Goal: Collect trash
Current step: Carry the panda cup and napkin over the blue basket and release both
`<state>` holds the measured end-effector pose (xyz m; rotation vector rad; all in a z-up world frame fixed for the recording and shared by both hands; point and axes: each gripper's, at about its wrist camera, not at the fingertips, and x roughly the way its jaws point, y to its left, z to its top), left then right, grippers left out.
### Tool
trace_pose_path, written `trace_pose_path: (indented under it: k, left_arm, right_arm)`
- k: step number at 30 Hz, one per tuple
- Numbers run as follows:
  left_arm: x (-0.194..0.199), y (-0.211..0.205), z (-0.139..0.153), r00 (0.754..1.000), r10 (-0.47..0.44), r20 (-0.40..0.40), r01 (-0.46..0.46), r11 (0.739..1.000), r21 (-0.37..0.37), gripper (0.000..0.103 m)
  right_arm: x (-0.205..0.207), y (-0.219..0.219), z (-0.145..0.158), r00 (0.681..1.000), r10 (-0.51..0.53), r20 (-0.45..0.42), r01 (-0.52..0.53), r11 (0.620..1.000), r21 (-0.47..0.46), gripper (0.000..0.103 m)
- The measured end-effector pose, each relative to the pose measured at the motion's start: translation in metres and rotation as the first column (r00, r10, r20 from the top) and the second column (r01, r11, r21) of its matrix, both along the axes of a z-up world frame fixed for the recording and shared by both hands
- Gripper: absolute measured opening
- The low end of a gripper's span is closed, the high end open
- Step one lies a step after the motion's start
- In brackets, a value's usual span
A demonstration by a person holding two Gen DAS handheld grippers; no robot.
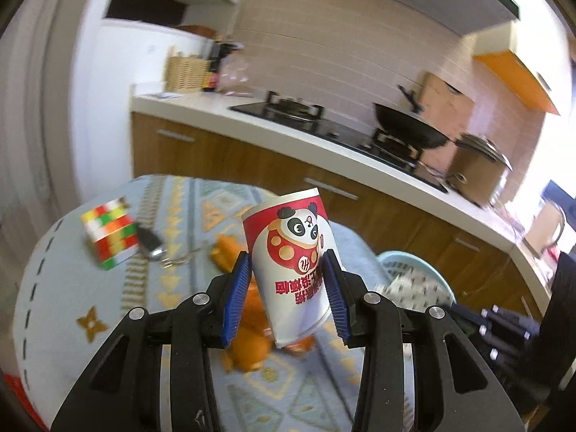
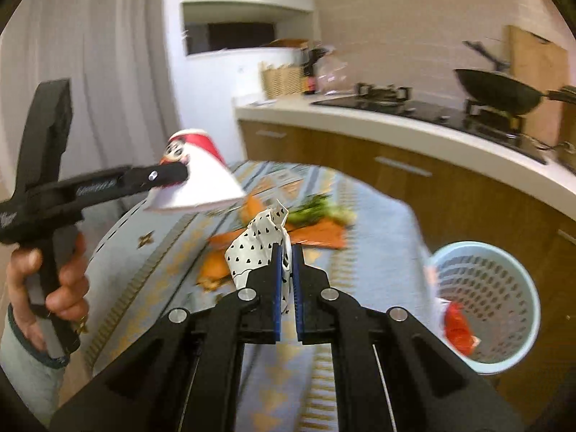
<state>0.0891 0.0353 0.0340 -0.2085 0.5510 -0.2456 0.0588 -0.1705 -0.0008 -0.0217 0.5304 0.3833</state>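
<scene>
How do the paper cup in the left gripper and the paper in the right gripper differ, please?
The panda paper cup keeps its round shape; the heart-print paper is crumpled. The cup is red and white, the paper white with black hearts. The left gripper stands wide around the cup; the right gripper is nearly closed. Both are held above the table.

Your right gripper [image 2: 287, 252] pinches heart-printed crumpled paper [image 2: 257, 248] above the patterned table [image 2: 378, 216], while your left gripper [image 2: 180, 174] lifts a panda cup [image 2: 201, 176].

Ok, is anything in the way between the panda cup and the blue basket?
Nothing visible. The panda cup is held off the table in the left hand-held gripper, and the blue basket stands open beside the table; only the air above the table edge lies between them.
</scene>
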Motion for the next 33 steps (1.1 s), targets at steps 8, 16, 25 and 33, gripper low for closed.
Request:
trace_pose_path:
  k: [8, 16, 25, 33]
  left_arm:
    - [0.024, -0.083, 0.006, 0.988, -0.152, -0.007, 0.152, 0.987, 0.054, 0.039]
    - [0.056, -0.175, -0.014, 0.953, -0.291, -0.085, 0.297, 0.951, 0.081, 0.040]
    - [0.072, -0.253, -0.061, 0.901, -0.383, -0.204, 0.410, 0.905, 0.110, 0.041]
    - [0.078, -0.271, -0.079, 0.884, -0.401, -0.239, 0.435, 0.893, 0.112, 0.063]
  right_arm:
    - [0.003, -0.080, 0.020, 0.974, -0.223, 0.049, 0.223, 0.975, 0.018, 0.004]
    - [0.017, -0.158, 0.002, 0.905, -0.425, -0.004, 0.425, 0.905, 0.007, 0.004]
    - [0.043, -0.212, -0.057, 0.811, -0.561, -0.167, 0.559, 0.827, -0.063, 0.004]
    - [0.054, -0.227, -0.077, 0.787, -0.570, -0.235, 0.574, 0.817, -0.060, 0.013]
